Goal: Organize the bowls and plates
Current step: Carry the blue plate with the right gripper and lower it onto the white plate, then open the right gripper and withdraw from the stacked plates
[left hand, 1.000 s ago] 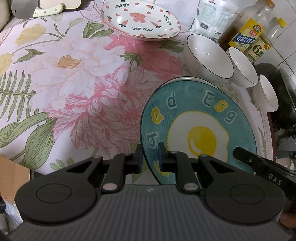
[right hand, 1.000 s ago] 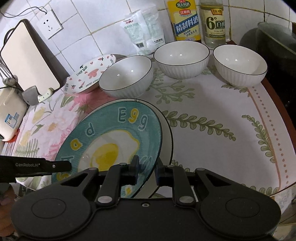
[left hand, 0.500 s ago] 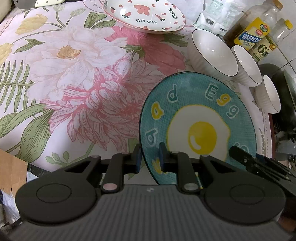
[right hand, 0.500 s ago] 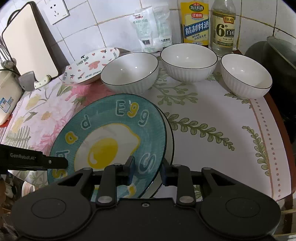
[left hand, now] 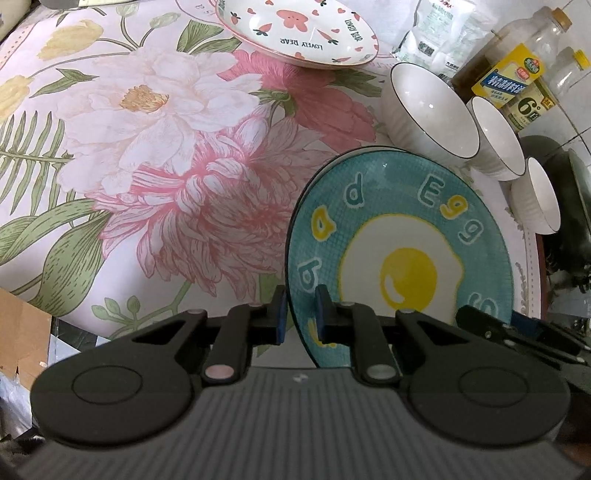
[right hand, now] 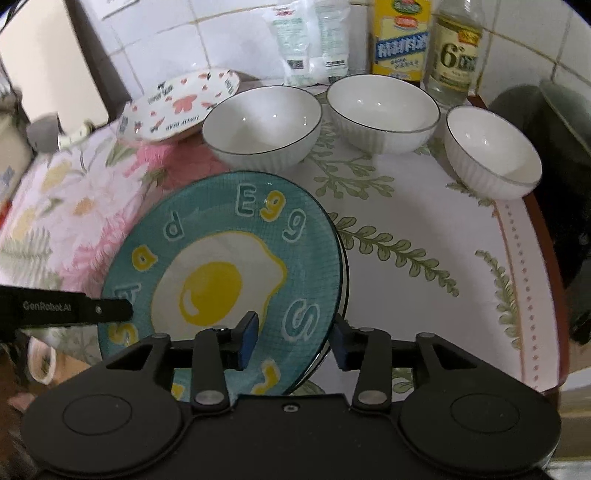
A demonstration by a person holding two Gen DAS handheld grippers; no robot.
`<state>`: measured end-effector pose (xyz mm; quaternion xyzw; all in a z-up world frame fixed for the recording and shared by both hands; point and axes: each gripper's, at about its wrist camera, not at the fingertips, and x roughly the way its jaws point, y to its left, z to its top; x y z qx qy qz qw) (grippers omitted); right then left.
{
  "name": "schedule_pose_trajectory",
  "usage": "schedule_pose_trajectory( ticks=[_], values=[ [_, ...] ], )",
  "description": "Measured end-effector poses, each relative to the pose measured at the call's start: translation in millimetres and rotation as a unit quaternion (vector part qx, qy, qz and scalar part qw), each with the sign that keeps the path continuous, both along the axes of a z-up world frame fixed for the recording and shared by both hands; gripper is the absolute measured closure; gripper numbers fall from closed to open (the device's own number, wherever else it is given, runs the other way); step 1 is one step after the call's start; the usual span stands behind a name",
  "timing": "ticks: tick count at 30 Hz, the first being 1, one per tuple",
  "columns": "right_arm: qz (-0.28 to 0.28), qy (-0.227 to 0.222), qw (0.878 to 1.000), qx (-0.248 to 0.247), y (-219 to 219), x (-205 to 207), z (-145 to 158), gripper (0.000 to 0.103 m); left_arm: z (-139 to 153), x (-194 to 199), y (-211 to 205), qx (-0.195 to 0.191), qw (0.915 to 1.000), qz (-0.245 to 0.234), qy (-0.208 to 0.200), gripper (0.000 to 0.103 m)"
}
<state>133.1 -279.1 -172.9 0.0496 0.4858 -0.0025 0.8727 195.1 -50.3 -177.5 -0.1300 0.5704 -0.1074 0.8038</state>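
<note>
A teal plate with a fried-egg print (left hand: pixel 402 254) is lifted and tilted above the floral tablecloth. My left gripper (left hand: pixel 299 317) is shut on its near-left rim. My right gripper (right hand: pixel 293 338) stands open around the plate's (right hand: pixel 229 273) near-right rim, pads apart from it. A white plate rim shows just behind the teal one in the right wrist view (right hand: pixel 345 280). Three white bowls (right hand: pixel 262 125) (right hand: pixel 384 110) (right hand: pixel 491 151) stand in a row at the back. A white plate with pink hearts (left hand: pixel 295 29) lies far left of the bowls.
Two bottles (right hand: pixel 400 37) (right hand: pixel 456 51) and white packets (right hand: pixel 310 40) stand against the tiled wall behind the bowls. A dark pot (right hand: pixel 554 122) sits at the right table edge. A cutting board (right hand: pixel 51 62) leans at the back left.
My right gripper has opened and let go of the teal plate's rim. My left gripper keeps its hold, and the plate has moved toward the pink-heart plate.
</note>
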Motion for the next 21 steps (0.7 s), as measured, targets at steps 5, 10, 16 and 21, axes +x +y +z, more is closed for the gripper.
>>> schedule_pose_trajectory(
  ticks=[5,10,16,21],
  values=[
    [0.018,-0.003,0.998,-0.063,10,-1,-6,0.051,5,-4,2,0.0,1.0,-0.001,-0.008,0.089],
    [0.023,-0.028,0.997,-0.067,12,-9,-3,0.052,18,-12,7,-0.01,0.9996,-0.008,-0.025,0.089],
    [0.036,-0.097,0.994,0.029,2,-36,23,0.052,56,-30,13,-0.014,0.9958,-0.031,-0.085,0.086],
    [0.074,-0.173,0.979,0.075,2,-53,58,0.052,94,-44,26,-0.008,0.987,-0.036,-0.157,0.086]
  ],
)
